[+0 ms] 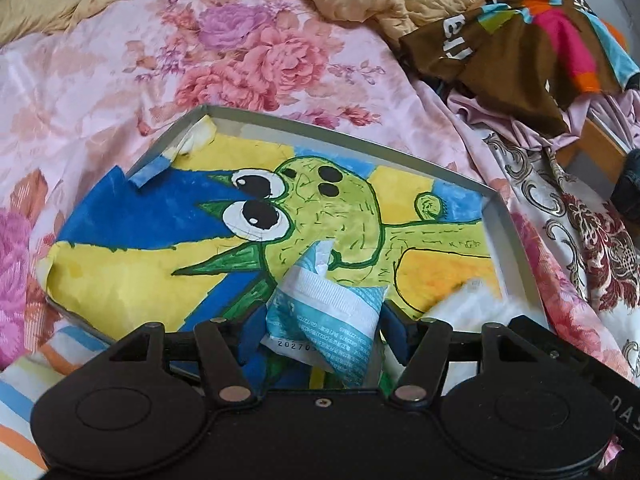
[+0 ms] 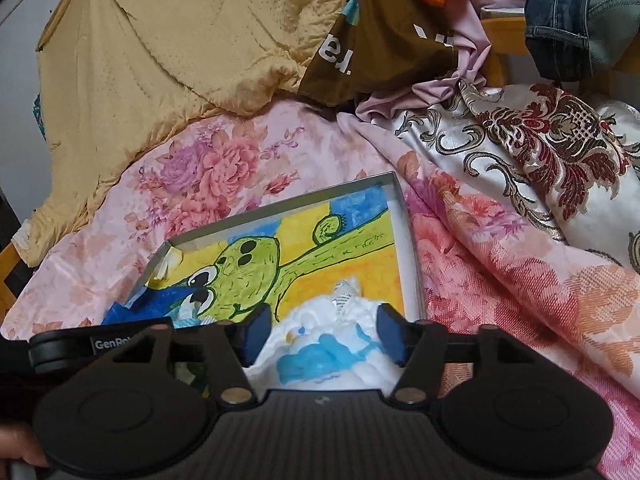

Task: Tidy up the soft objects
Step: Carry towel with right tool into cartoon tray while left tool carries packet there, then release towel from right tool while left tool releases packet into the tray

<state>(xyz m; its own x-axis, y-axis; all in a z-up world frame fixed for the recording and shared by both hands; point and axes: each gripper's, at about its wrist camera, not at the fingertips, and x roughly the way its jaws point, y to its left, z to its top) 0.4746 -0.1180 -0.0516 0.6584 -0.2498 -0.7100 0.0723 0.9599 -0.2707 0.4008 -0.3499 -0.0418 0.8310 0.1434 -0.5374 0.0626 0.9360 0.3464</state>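
The left gripper (image 1: 323, 330) held a light-blue and white plastic packet (image 1: 326, 320) between its blue pads (image 1: 249, 330), the fingers closed in on its sides. The packet hung over the near edge of a shallow grey box (image 1: 352, 136) that lay on the pink floral bedspread (image 1: 120, 80). The floor of the box was covered by a painted drawing (image 1: 320, 208) of a green cactus-like figure with large eyes on a yellow and blue ground; its left edge spilled over the box's left wall.

The right gripper (image 2: 320, 334) stood with its fingers wide, its pads (image 2: 390, 332) either side of a white diaper with blue print (image 2: 320, 354) that rested at the box's near right corner. Whether the pads touched the diaper could not be told.

Past the far edge of the box lay a crumpled tan quilt (image 2: 180, 40). Toward the bedspread's far right corner sat a brown garment with bright patches (image 1: 512, 40), a cream and maroon brocade cloth (image 2: 540, 148), and folded denim (image 2: 576, 20).
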